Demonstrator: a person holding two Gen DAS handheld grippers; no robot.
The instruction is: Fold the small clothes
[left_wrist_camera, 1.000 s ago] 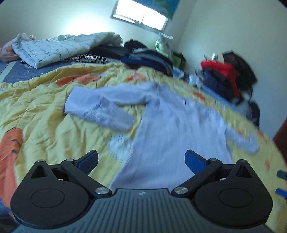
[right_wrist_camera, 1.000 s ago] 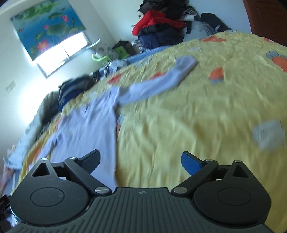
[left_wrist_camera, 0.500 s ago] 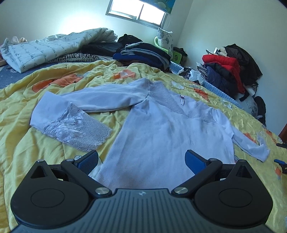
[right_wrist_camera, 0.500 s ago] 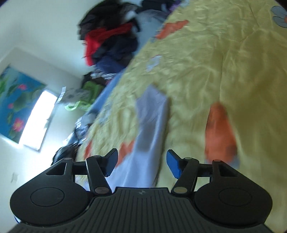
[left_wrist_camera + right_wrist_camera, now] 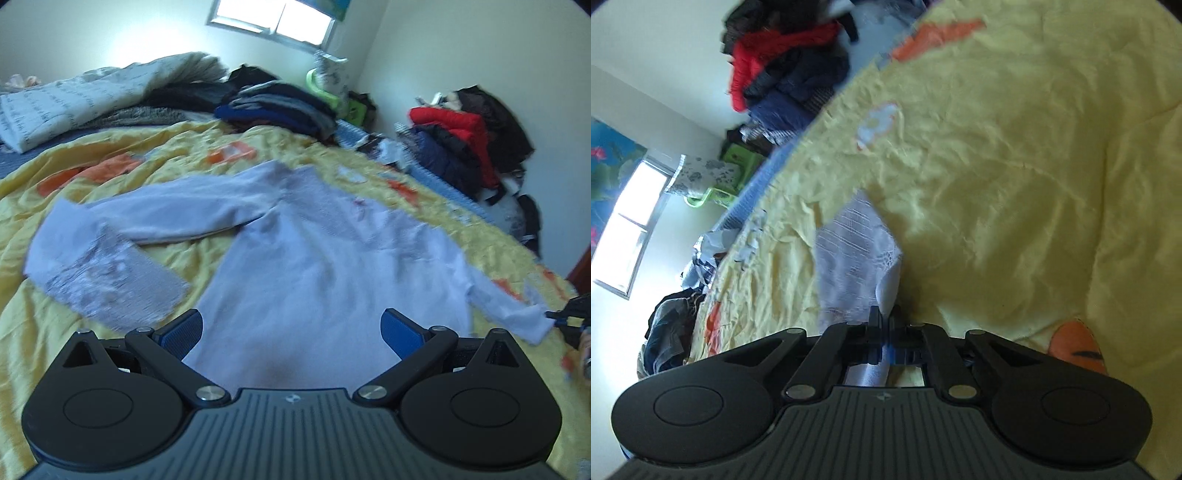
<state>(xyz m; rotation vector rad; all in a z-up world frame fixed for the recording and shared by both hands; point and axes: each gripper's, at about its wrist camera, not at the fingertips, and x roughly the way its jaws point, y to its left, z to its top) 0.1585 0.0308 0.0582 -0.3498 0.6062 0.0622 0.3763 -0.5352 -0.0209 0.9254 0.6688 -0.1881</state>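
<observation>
Rumpled yellow quilted bedspread (image 5: 110, 229) with orange patches covers the bed, and it serves as the folding surface; heaps of dark and red clothing (image 5: 454, 144) crowd the far edge by the wall under a bright window (image 5: 273, 22)

Spread flat on the bedspread lies the pale lilac long-sleeved knit top (image 5: 317, 266), front up, neckline towards the far side and hem towards the left camera. It looks soft and thin, with a finer lacy panel across the chest. Its sleeve on the left of that view is bent back at the elbow, so the wide, open-weave lace cuff (image 5: 110, 288) points towards the hem. The other sleeve runs out straight to the right, well away from the body of the top, which suits a fold that brings each sleeve in over the chest.

The left gripper (image 5: 291, 328) hangs over the hem with its blue-padded jaws spread wide and nothing between them, apparently waiting for its turn.

The right gripper (image 5: 885, 325) has just been closing, and its jaws are now pinched together on the lace end of the straight sleeve (image 5: 857, 251); the white fabric bunches up right at the fingertips and a strip of it shows behind them. In the left view the same cuff end (image 5: 532, 325) sits just beside the dark tips at the right edge. The grip at the very end is probably meant to give the longest lever for swinging the sleeve across; thin lace like this could slip or stretch if pulled hard
</observation>
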